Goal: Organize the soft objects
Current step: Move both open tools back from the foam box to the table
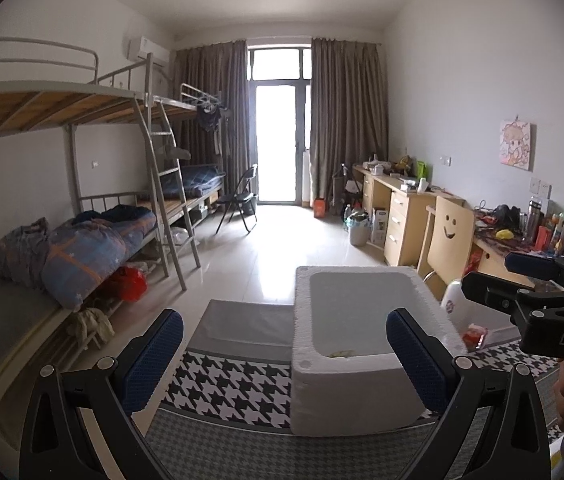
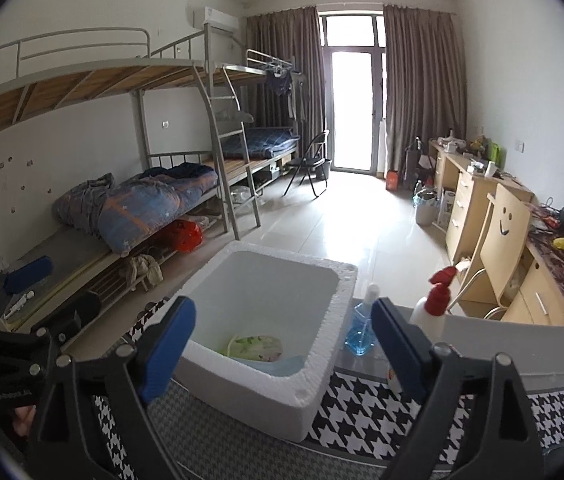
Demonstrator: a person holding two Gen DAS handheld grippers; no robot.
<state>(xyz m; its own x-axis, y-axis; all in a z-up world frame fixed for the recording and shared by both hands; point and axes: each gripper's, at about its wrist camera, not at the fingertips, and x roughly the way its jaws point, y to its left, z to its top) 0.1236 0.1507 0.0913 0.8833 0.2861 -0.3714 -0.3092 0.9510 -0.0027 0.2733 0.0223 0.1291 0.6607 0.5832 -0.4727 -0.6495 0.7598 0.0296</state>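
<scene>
A white foam box [image 1: 362,392] [image 2: 314,364] stands on a houndstooth-patterned cloth [image 1: 226,388] [image 2: 366,408]. Inside it lie a floral soft item [image 2: 258,346] and a light blue one [image 2: 282,364]; the left wrist view shows only a sliver [image 1: 340,354] of the floral item. My left gripper [image 1: 284,364] is open and empty, held just before the box's near left corner. My right gripper [image 2: 284,350] is open and empty, held above the box's near rim. Each gripper shows in the other's view: the right one [image 1: 522,280] and the left one [image 2: 26,280].
A blue liquid bottle [image 2: 360,326] and a red-capped spray bottle [image 2: 434,304] stand right of the box. A grey board [image 1: 242,328] lies behind the cloth. Bunk beds [image 1: 82,220] line the left wall, desks [image 1: 410,212] and a smiley chair [image 1: 448,232] the right.
</scene>
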